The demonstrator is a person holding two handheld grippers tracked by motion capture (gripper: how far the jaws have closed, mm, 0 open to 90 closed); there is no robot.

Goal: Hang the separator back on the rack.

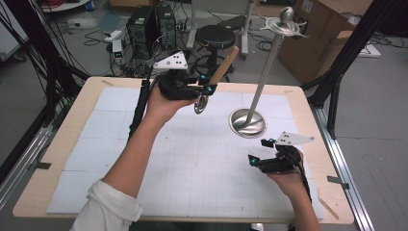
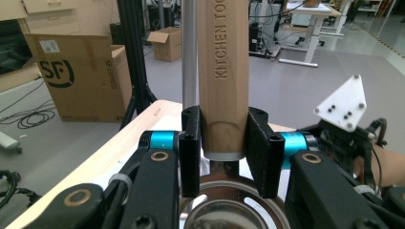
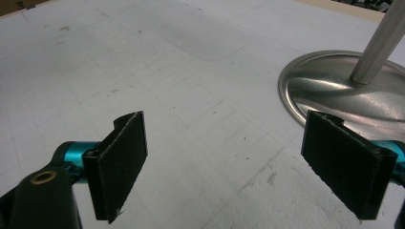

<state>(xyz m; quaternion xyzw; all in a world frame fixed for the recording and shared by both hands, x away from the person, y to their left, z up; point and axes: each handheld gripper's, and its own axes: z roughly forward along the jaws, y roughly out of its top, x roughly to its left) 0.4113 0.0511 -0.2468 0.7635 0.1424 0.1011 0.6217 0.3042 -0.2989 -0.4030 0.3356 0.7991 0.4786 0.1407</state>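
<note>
Wooden-handled metal kitchen tool (image 1: 222, 67): your left gripper (image 1: 206, 90) clamps its handle at 11 o'clock; right gripper (image 1: 260, 151) jaws wide.

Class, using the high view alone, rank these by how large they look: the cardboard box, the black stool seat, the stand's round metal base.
1. Cardboard box, though partly cut off.
2-3. Black stool seat and round metal base: too alike to rank, and the stool stands farther away.

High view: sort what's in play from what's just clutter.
In play:
left gripper, shut on the wooden-handled utensil
right gripper, open
steel stand on the mat

Clutter:
stool
cardboard boxes
computer towers
floor cables
</note>
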